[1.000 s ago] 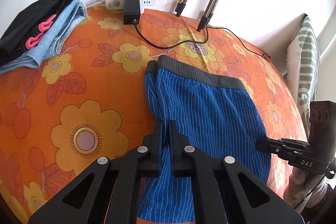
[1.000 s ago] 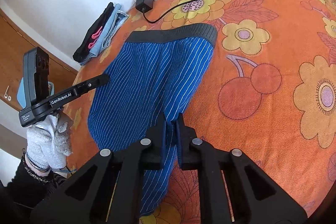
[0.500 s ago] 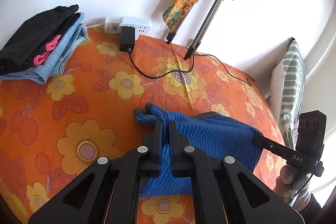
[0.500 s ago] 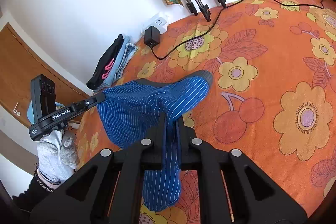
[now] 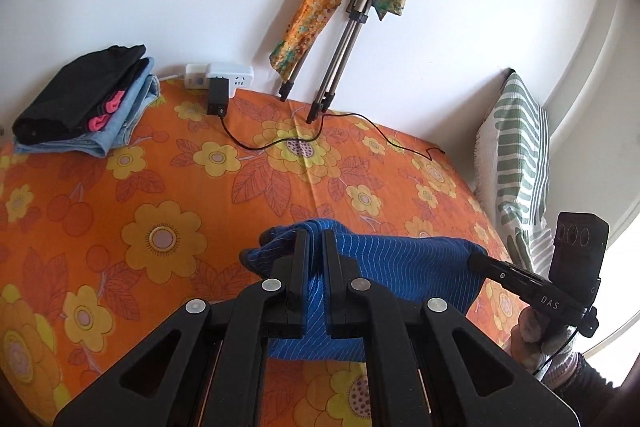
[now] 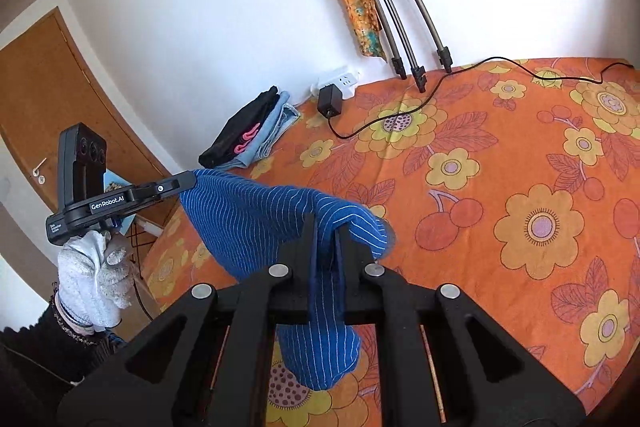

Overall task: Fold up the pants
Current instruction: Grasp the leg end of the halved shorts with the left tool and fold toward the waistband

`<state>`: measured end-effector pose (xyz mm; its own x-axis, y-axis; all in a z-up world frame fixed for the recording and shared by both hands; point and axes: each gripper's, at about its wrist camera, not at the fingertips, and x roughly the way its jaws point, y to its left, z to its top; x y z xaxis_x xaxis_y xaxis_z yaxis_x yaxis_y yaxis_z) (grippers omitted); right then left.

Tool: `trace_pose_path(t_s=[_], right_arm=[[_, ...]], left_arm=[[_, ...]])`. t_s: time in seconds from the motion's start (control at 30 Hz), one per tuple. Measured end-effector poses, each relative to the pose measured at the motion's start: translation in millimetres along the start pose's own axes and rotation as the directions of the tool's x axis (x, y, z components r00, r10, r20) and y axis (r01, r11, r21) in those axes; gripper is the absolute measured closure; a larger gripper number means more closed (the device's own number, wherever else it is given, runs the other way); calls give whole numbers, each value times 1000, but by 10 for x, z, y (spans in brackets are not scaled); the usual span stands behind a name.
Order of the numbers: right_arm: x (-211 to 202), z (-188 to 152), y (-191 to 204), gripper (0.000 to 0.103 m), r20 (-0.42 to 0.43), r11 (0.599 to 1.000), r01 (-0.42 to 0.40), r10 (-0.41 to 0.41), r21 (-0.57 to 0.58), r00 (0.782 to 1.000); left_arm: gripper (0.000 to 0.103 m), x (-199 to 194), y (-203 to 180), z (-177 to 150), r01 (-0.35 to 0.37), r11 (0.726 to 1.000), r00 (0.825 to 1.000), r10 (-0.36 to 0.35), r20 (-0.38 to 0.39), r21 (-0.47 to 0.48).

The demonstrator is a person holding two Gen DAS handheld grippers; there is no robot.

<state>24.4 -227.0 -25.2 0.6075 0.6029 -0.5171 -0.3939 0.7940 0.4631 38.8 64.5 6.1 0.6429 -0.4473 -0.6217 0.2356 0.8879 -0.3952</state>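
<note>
Now, pants [image 5: 400, 279]: we hold the blue striped cloth up in the air above the orange flowered bedsheet [image 5: 160, 187], stretched between our two grippers; the lower part hangs down toward the sheet.
Left gripper [image 5: 312, 247]: its jaws are closed almost fully, with a bunch of blue cloth pinched between them.
Right gripper [image 6: 324, 231]: also nearly closed, with a fold of the same cloth caught between the jaws.
Risk of slipping: each grip seems to take only a small part of the edge, so a fast swing could pull the cloth out.
Risk of bad fold: if one side goes down first, we think the hanging part may crumple under itself.
Risk nearby: the black cable [image 5: 280, 143] and the tripod legs [image 5: 320, 95] are well apart, but a far throw could catch them.
</note>
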Motion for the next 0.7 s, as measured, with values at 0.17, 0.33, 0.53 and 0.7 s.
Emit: trace_pose_path(t_s=[0.17, 0.33, 0.53, 0.7], right_arm=[[-170, -348, 109, 95, -33, 997, -64, 65, 37, 997], [-112, -502, 106, 95, -85, 986, -127, 137, 109, 987], [229, -280, -93, 95, -133, 985, -97, 116, 140, 984], [592, -32, -439, 95, -160, 975, -70, 105, 209, 982]], left_arm=[[99, -198, 6, -335, -6, 999, 999, 3, -43, -50], [99, -227, 134, -495, -45, 995, 993, 35, -109, -89], [99, 113, 236, -286, -77, 994, 991, 67, -118, -77], [99, 533, 366, -78, -95, 992, 989, 84, -123, -86]])
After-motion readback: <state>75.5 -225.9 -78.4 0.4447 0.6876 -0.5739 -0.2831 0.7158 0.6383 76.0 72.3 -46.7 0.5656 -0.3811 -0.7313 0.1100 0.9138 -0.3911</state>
